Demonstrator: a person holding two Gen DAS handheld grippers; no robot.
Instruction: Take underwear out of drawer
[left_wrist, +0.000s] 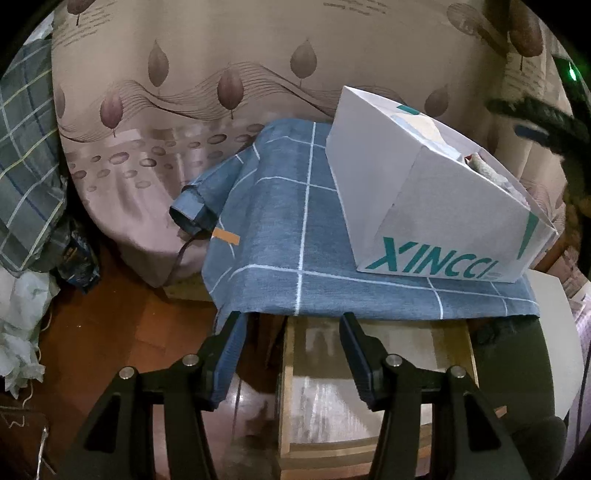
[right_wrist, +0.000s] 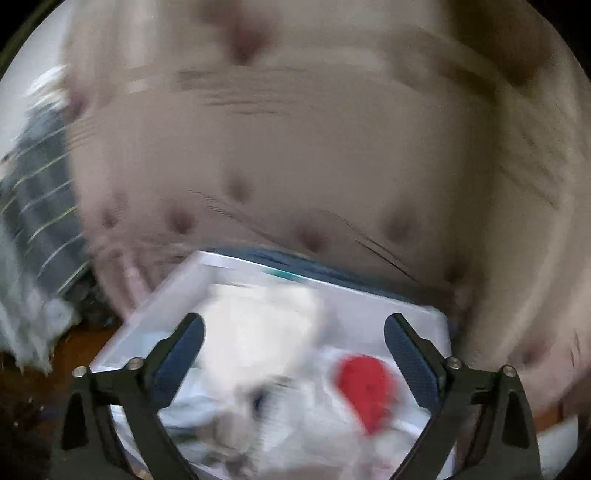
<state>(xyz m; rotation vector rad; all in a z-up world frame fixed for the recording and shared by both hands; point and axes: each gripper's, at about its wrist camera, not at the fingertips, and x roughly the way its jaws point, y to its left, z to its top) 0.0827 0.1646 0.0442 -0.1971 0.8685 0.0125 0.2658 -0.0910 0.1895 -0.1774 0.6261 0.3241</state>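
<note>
On my far left a plaid cloth (left_wrist: 26, 147) is hanging beside the leaf-print curtain (left_wrist: 207, 74), and a rolled blue umbrella (left_wrist: 192, 212) is lying against the blue checked cloth (left_wrist: 280, 229) that is draping the table. My left gripper (left_wrist: 290, 326) is hovering low at the cloth's front edge with its jaws apart and nothing between them — below them a pale wooden drawer (left_wrist: 369, 398) is showing under the cloth. Further right, a white box printed XINCCI (left_wrist: 436, 206) is sitting on the cloth, open at the top, with some fabric peeking over its rim.

The right wrist view is blurring heavily. My right gripper (right_wrist: 293, 332) is hanging over that same open box (right_wrist: 173, 295), jaws wide apart and holding nothing. Inside the box, white garments (right_wrist: 266, 332) are lying in a heap — the underwear, as far as I can tell — with a red piece (right_wrist: 365, 387) to their right.
</note>
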